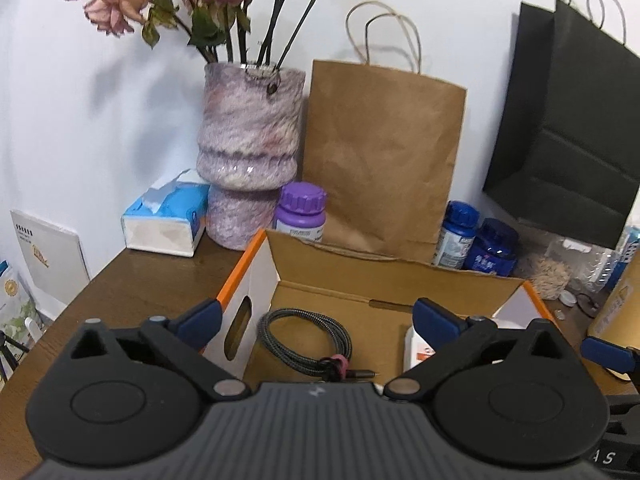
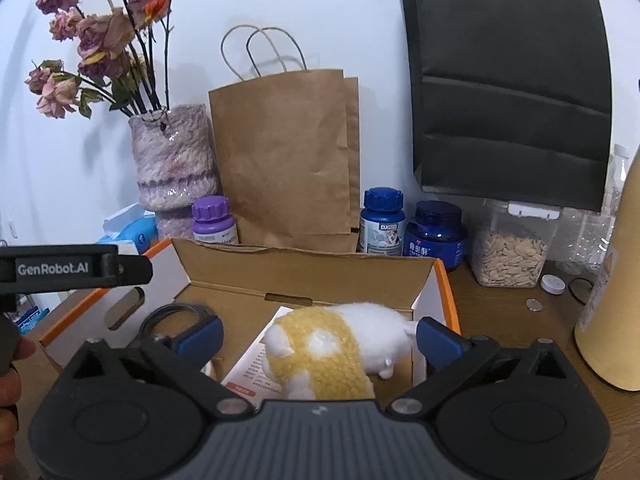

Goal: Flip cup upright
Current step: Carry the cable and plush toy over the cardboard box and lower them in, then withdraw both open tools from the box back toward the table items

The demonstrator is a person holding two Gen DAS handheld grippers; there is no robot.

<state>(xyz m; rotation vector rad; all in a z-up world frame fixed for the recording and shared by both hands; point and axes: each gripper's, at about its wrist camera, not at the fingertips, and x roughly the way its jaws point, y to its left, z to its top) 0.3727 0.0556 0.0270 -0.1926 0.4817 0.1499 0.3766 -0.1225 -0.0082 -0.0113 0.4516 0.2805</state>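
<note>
Left gripper (image 1: pixel 316 314): your jaws stand wide apart over the open cardboard box (image 1: pixel 384 276); nothing sits between the blue pads.
Right gripper (image 2: pixel 318 334): your jaws are spread fully, one pad on each side of the plush toy (image 2: pixel 332 346); whether the right pad touches its white end cannot be told.
Cup: no cup can be made out in either view; you cannot place it from these frames.
Box contents, left wrist view: a coiled braided cable (image 1: pixel 308 336) lies on the box floor; a white item at the right is mostly hidden behind the right finger.
Box contents, right wrist view: the plush toy lies on a printed leaflet (image 2: pixel 252 372), whose text is too small to read; the cable is largely covered by the left finger.
Hidden zone: each gripper body blocks the near box wall and the table edge.
Cut off: the tan cylinder (image 2: pixel 612 300) at the right edge is only partly in frame.
Background: vase (image 1: pixel 250 152), brown paper bag (image 1: pixel 380 160) and black bag (image 1: pixel 568 128) stand against the wall.
</note>
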